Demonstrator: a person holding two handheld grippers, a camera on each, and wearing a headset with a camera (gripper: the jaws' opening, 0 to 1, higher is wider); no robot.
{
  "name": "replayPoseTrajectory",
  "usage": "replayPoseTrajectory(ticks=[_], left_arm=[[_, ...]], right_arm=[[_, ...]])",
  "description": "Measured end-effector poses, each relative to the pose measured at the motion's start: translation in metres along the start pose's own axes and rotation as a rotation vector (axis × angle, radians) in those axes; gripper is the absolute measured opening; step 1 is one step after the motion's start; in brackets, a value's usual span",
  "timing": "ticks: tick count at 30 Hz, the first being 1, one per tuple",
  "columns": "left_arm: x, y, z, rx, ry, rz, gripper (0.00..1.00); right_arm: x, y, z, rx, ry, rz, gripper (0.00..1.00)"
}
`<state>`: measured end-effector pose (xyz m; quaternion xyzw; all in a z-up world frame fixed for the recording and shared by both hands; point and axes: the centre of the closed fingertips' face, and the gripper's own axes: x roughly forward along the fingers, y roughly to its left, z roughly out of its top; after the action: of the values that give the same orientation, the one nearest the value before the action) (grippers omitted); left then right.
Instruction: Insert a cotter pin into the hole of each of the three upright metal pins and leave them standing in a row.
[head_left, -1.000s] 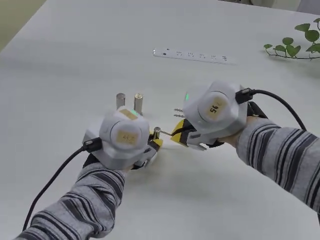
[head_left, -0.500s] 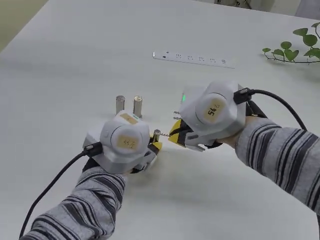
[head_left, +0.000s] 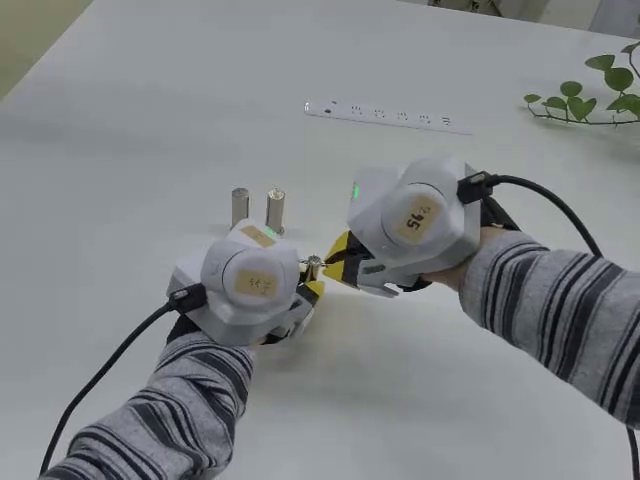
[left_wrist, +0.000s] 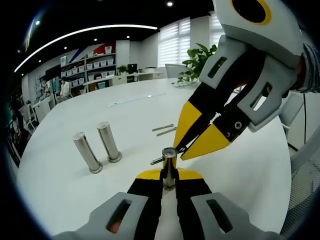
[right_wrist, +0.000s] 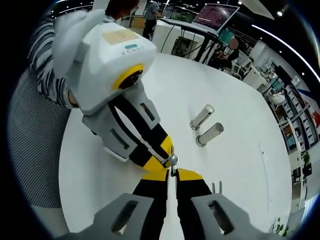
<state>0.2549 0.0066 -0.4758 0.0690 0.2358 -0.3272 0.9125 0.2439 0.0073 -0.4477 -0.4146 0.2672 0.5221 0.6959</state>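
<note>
My left gripper (head_left: 311, 286) (left_wrist: 169, 176) is shut on a short metal pin (head_left: 313, 267) (left_wrist: 169, 162) that stands upright on the white table. My right gripper (head_left: 336, 262) (right_wrist: 174, 173) comes in from the right, shut on a thin cotter pin (left_wrist: 157, 161). The cotter pin's end pokes out of the far side of the held pin's hole. The held pin's top (right_wrist: 173, 159) sits right at the right gripper's yellow tips. Two more metal pins (head_left: 240, 207) (head_left: 276, 210) stand side by side behind the left gripper. Two loose cotter pins (left_wrist: 165, 129) (right_wrist: 216, 187) lie on the table.
A white power strip (head_left: 385, 113) lies farther back on the table (head_left: 150, 110). A leafy plant sprig (head_left: 598, 88) lies at the far right. Black cables trail from both grippers toward the person's striped sleeves.
My right gripper has moved left, closing the gap to the held pin, and the cotter pin now reaches into its hole. The left gripper has stayed put.
</note>
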Motion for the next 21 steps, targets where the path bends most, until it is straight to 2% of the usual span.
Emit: replayPoseTrajectory(ticks=[5,12,16,21], left_arm=[[0.0005,-0.0001,-0.0003,0.004,0.0,0.005,0.05],[0.0009,0.0001,-0.0006,0.0,0.0,0.004,0.05],[0.0009,0.0001,-0.0009,0.001,0.0,0.004,0.05],[0.0011,-0.0001,-0.0009,0.003,0.0,0.004,0.05]], right_arm=[[-0.0036,-0.0009,0.0013,0.005,-0.006,-0.014,0.07],[-0.0099,-0.0058,-0.006,0.061,0.002,-0.034,0.03],[-0.0091,-0.0047,-0.0062,0.096,-0.008,-0.026,0.0],[-0.007,-0.0023,-0.0041,0.099,-0.015,-0.016,0.0]])
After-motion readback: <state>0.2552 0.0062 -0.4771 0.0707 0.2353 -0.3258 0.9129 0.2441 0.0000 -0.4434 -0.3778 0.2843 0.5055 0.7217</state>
